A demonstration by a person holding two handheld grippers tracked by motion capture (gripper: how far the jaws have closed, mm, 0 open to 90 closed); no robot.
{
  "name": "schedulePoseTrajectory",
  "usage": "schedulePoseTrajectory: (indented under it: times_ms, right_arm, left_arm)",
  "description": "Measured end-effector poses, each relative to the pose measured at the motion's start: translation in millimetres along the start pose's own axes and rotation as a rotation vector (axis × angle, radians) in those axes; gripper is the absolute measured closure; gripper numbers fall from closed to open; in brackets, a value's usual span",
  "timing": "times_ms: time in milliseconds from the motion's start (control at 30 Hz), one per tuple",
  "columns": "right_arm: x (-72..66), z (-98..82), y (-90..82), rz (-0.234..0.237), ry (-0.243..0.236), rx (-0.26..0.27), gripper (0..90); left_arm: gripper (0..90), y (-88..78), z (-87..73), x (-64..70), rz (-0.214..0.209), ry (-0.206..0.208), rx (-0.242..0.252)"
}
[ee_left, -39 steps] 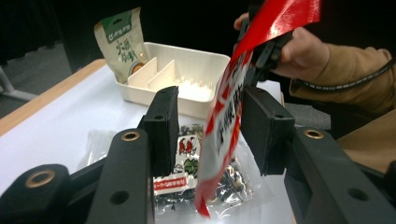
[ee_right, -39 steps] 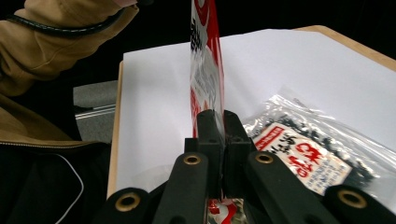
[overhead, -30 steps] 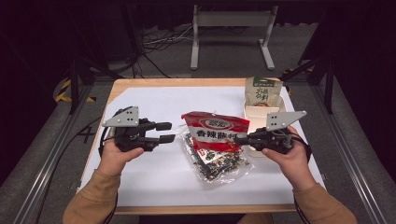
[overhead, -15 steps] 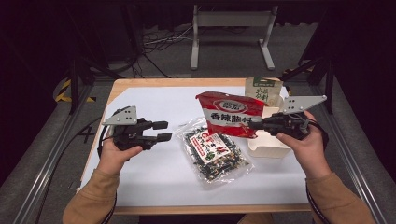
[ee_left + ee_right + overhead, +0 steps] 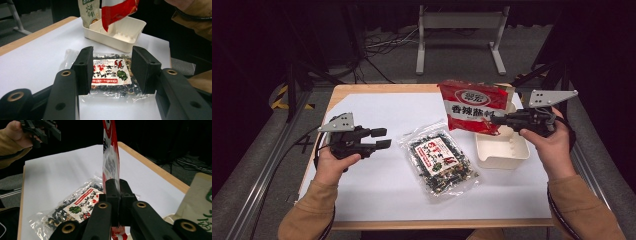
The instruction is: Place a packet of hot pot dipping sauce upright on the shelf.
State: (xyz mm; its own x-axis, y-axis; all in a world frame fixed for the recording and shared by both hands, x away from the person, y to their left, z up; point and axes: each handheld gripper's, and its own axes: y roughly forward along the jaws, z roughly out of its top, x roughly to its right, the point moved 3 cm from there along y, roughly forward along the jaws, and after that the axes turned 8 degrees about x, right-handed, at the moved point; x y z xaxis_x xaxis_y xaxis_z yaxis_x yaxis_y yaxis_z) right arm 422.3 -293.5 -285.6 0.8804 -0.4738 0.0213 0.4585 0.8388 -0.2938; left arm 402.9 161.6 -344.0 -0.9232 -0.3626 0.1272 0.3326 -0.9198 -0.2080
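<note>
Bench (image 5: 377, 200): rectangular, pale wood edge, covered by a smooth matte white sheet.

Tray (image 5: 502, 150): cream rigid plastic, rectangular with rounded corners and small ribs inside, at about 3 o'clock on the bench.

Red packet (image 5: 472, 105): glossy flat foil pouch, white oval label and printed characters, hanging upright in the air above the tray's 10 o'clock corner, pinched at its lower edge.

Clear packet (image 5: 439, 160): crinkled transparent film, rectangular, dark flaky contents under a red-and-white label, lying flat at bench centre.

Green-and-cream pouch (image 5: 88, 12): matte, standing upright in the tray's far end.

Right tongs (image 5: 496, 120): black, blocky pads clamped together on the red packet.

Left tongs (image 5: 382, 138): black, flat rectangular pads standing apart with nothing between, at 9 o'clock, pointing toward the clear packet.
</note>
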Motion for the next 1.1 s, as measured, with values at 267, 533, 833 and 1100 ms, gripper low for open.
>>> schedulePoseTrajectory:
  times_ms: [267, 533, 833, 1100]
  right_arm:
    - [19.0, -1.8, -10.4, -0.044, -0.011, 0.014, 88.1]
    - [39.1, -6.5, -21.1, -0.086, 0.001, -0.001, 88.0]
    - [57.3, -16.9, -27.9, -0.122, 0.034, -0.004, 88.1]
    - [73.6, -29.6, -28.0, -0.143, 0.073, -0.027, 88.1]
  left_arm:
    - [52.9, -2.9, -3.5, -3.7, 0.019, -0.027, -0.01]
    - [52.7, -7.7, -8.0, -8.6, 0.044, -0.037, -0.014]
    - [52.6, -10.5, -10.3, -10.5, 0.052, -0.051, -0.014]
    - [52.5, -13.0, -12.8, -12.1, 0.058, -0.046, -0.02]
